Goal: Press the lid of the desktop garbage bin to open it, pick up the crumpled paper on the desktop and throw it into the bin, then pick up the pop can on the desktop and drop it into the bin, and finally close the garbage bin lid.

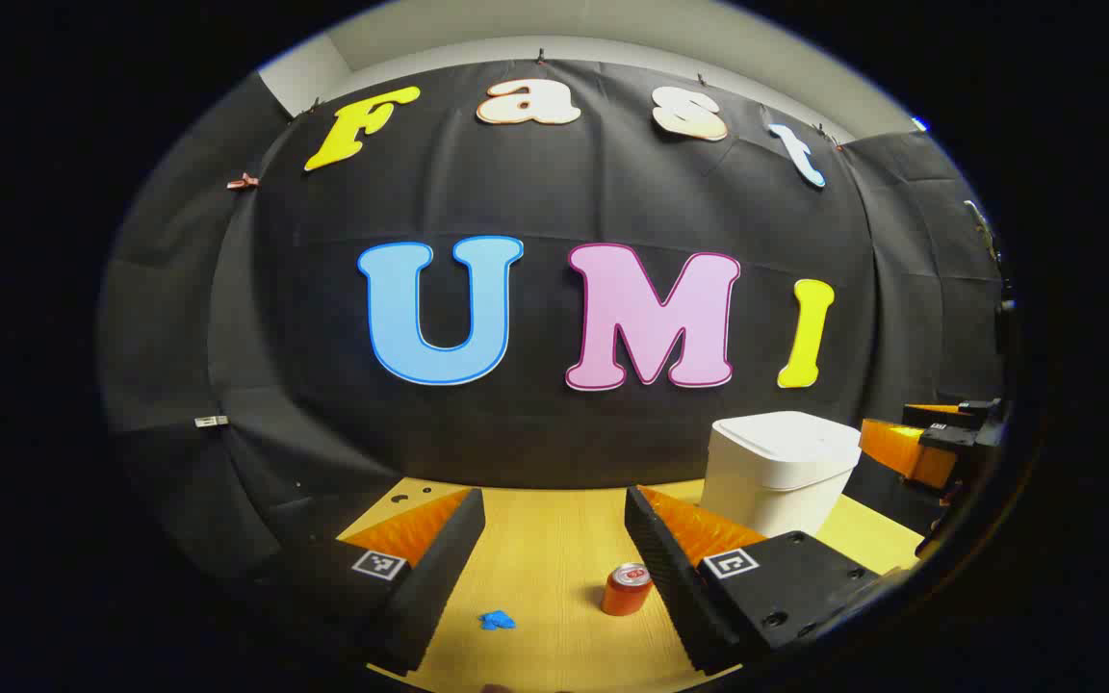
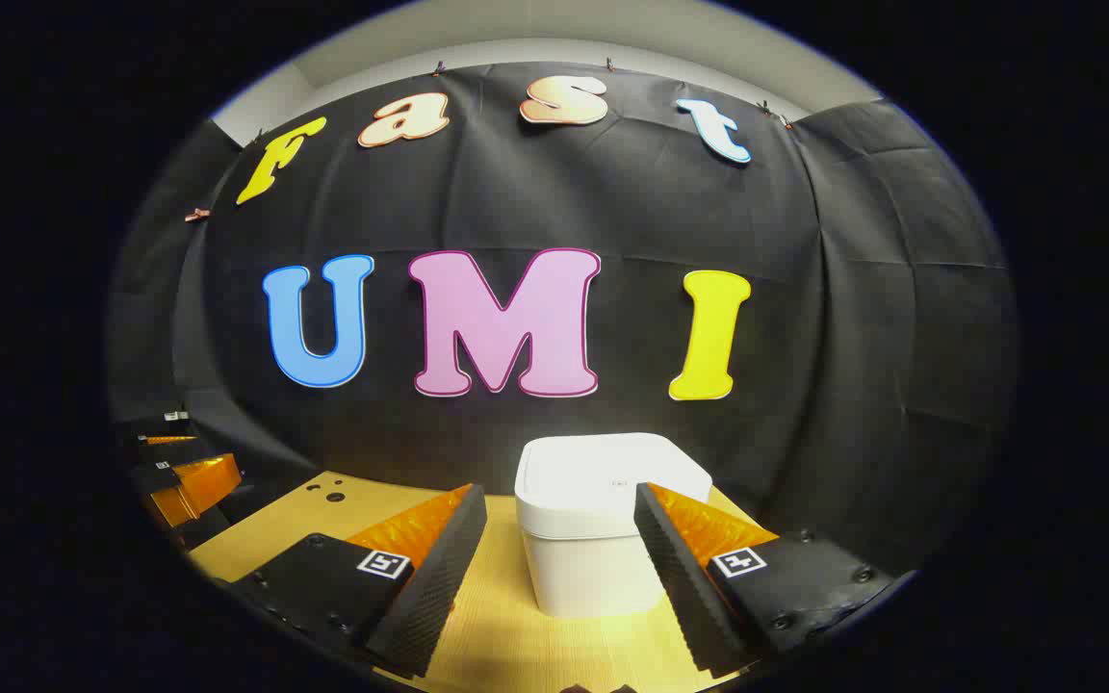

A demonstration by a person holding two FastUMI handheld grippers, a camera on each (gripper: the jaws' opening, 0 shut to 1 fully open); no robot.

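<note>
The left hand-held gripper sits at the bottom of the left gripper view with its two fingers spread wide and nothing between them, just bare wood-grain tabletop in the gap. Right by the inner edge of its right-side finger, low in the frame, stands the pop can, upright, top facing up; it looks just beside the finger, though I can't tell if they actually touch. A bit left of the can, bottom center, lies the crumpled paper, a small blue scrap flat on the wood, apart from both fingers. Further back on the right of the frame is the white garbage bin, lid down, sitting near the back wall. Past that, at the far right edge, the other hand-held gripper pokes in.

Over in the right gripper view, the right hand-held gripper is also opened wide and holding nothing. The garbage bin stands dead center between its fingers, a little farther off than the tips, lid closed and flat. The right-side finger overlaps the bin's edge in the picture. At the far left edge, mid-height, the left hand-held gripper is visible above the tabletop.
</note>
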